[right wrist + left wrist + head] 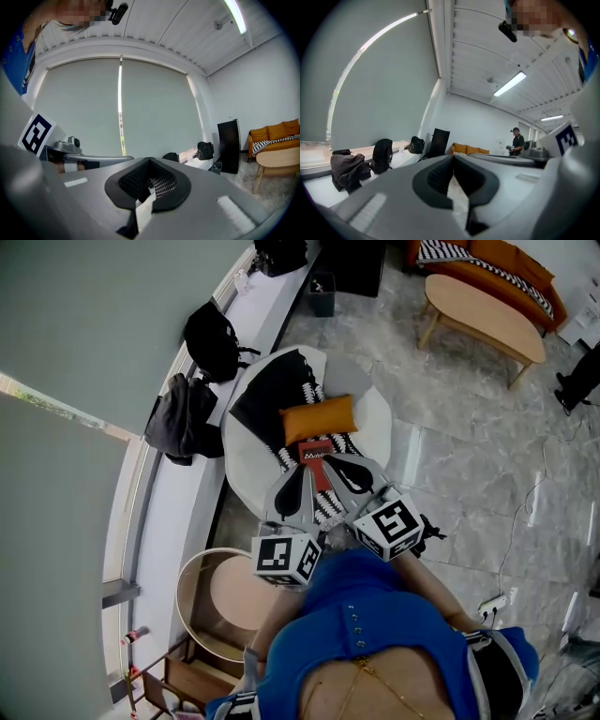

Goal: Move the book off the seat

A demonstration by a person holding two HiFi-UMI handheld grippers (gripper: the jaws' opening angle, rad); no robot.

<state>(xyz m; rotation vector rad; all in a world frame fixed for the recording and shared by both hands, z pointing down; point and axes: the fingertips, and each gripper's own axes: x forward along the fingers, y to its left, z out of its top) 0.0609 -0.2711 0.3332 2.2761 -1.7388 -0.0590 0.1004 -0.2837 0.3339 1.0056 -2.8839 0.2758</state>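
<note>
At frame centre, book [317, 450] lies on seat [246, 460], below orange cushion [320, 417].
Your left gripper [302, 474] and right gripper [334, 463] are closed, empty; book looks stiff, light, likely slick: pinch its near edge.

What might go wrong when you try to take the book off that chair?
1. The left gripper and right gripper both have their fingers shut, so unless they open first they would only push the book.
2. The book lies flat on the blanket, so the fingers may pinch the blanket too.
3. The cushion sits right by the book and might get knocked.
</note>
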